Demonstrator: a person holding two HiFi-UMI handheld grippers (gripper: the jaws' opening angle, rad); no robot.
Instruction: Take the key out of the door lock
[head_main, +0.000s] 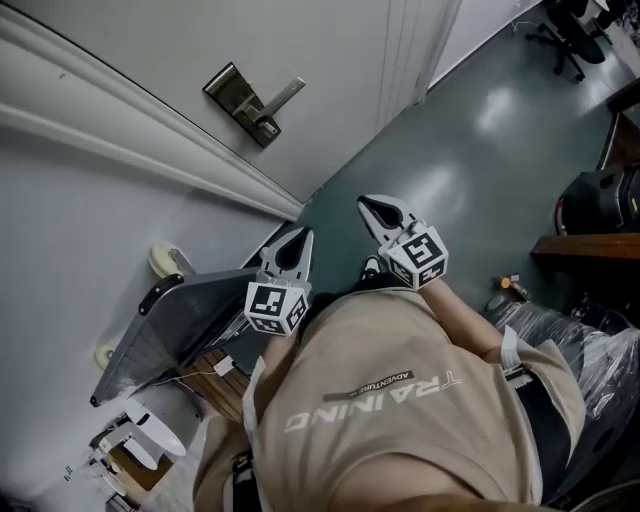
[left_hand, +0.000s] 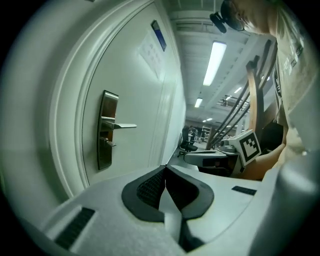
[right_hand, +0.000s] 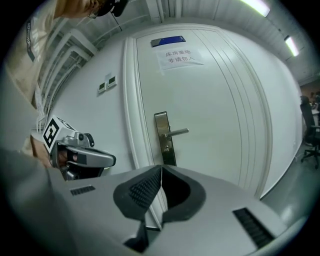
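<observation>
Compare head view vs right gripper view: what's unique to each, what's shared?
Head view only: the right gripper from outside, a wheeled platform cart, the person's beige shirt, office chairs. Right gripper view only: the paper notice and blue sign on the door, wall switches, the right gripper's jaws closed, empty. Both: lock plate with lever handle, left gripper.

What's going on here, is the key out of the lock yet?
Not yet. A person stands facing a closed white door with a gripper in each hand. The left gripper and right gripper are held close to the body, well short of the lock plate. Both have their jaws together with nothing between them. A small stub below the lever handle looks like the key, untouched.
</observation>
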